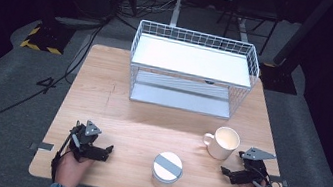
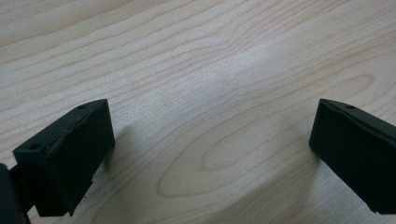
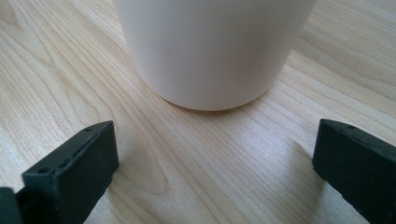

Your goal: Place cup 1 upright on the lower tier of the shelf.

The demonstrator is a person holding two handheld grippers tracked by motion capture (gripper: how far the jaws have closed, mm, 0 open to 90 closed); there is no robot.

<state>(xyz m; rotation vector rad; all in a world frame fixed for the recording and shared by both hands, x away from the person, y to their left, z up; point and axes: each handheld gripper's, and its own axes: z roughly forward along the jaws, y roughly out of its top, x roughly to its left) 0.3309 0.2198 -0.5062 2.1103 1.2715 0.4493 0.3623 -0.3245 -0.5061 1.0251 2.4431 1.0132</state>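
- Both grippers sit low at the near edge of the wooden table (image 1: 103, 93), each held in one hand of the person.
- Wire rack (image 1: 191, 69): white, two shelves, well beyond both grippers at the far side of the table.
- Mug (image 1: 222, 143): cream, upright, handle towards the left gripper; just ahead of the right gripper (image 1: 235, 175). In the right gripper view the mug (image 3: 212, 51) stands near the jaw tips, not between them.
- Round white container (image 1: 167, 166) with a grey band across its lid: between the two grippers, nearer the right one.
- Right gripper (image 3: 215, 158): jaws spread wide, holding nothing.
- Left gripper (image 1: 103, 152): jaws spread wide over bare wood, holding nothing; same in its own view (image 2: 212, 140).
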